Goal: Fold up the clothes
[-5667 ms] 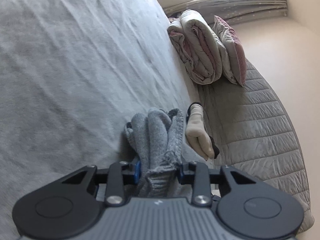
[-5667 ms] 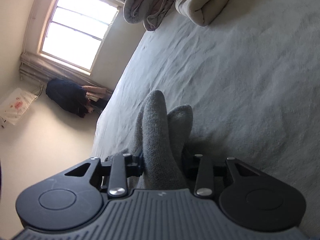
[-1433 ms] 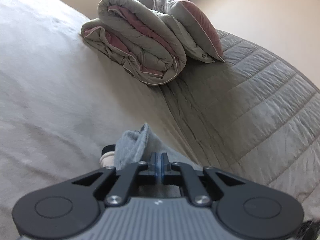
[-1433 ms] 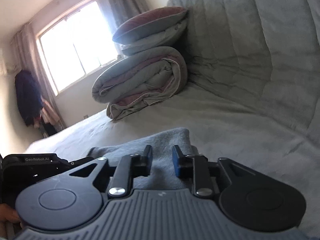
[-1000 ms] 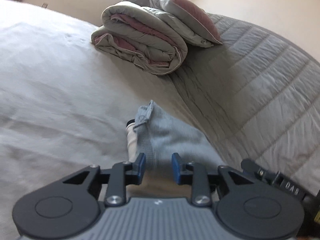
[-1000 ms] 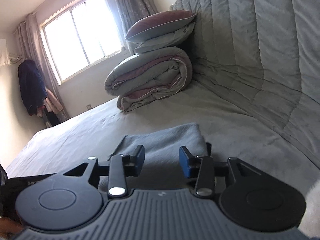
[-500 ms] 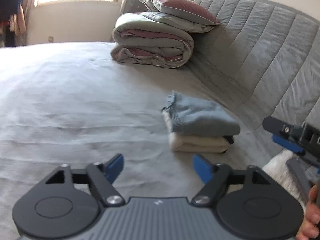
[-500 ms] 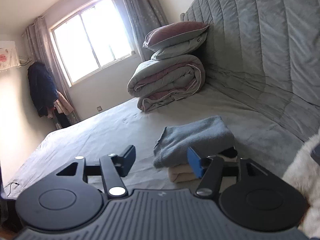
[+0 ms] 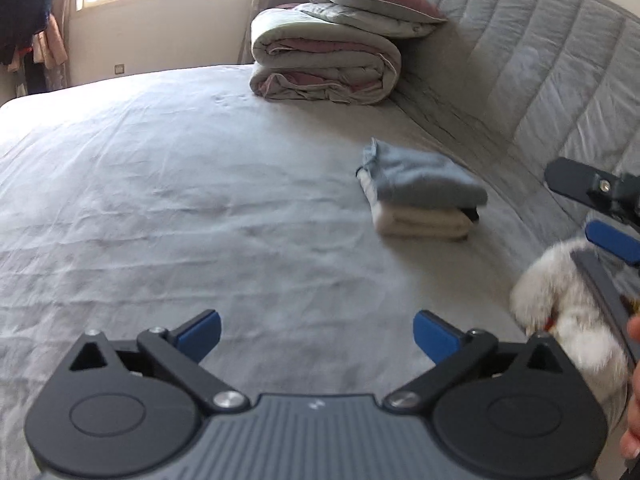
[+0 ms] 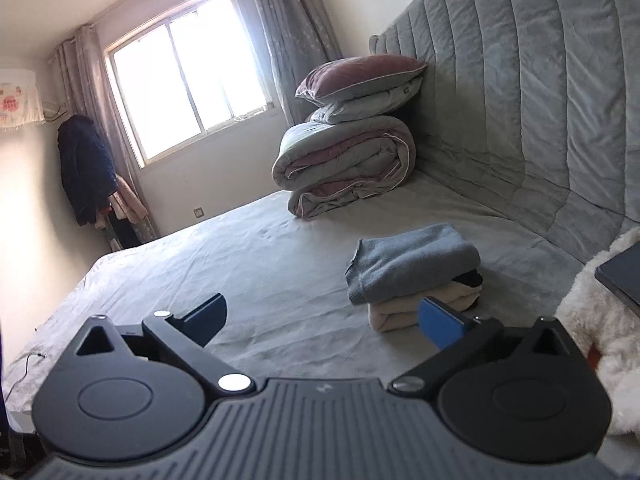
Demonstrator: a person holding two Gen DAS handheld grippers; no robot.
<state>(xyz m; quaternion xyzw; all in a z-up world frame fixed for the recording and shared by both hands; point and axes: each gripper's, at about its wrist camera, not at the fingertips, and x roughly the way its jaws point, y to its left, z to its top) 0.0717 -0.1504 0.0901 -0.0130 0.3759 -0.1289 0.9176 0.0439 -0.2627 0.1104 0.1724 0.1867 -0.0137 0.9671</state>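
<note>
A folded grey sweater [image 9: 420, 178] lies on top of a folded cream garment [image 9: 420, 224] in a small stack on the bed, near the padded headboard. The stack also shows in the right wrist view, grey sweater [image 10: 408, 264] over cream garment [image 10: 400, 312]. My left gripper [image 9: 316, 334] is open and empty, held back above the sheet, well short of the stack. My right gripper [image 10: 324, 316] is open and empty, also drawn back from the stack; it shows at the right edge of the left wrist view [image 9: 596, 208].
A rolled duvet [image 9: 324, 68] with pillows [image 9: 368, 0] on it sits at the head of the bed. A white fluffy item [image 9: 568, 312] lies at the right by the grey headboard [image 10: 540, 100]. The grey sheet [image 9: 180, 184] spreads left. A window [image 10: 188, 64] and hanging clothes [image 10: 84, 168] are beyond.
Both grippers let go of the grey sweater, opened wide and pulled back from it. The sweater now rests on the cream garment.
</note>
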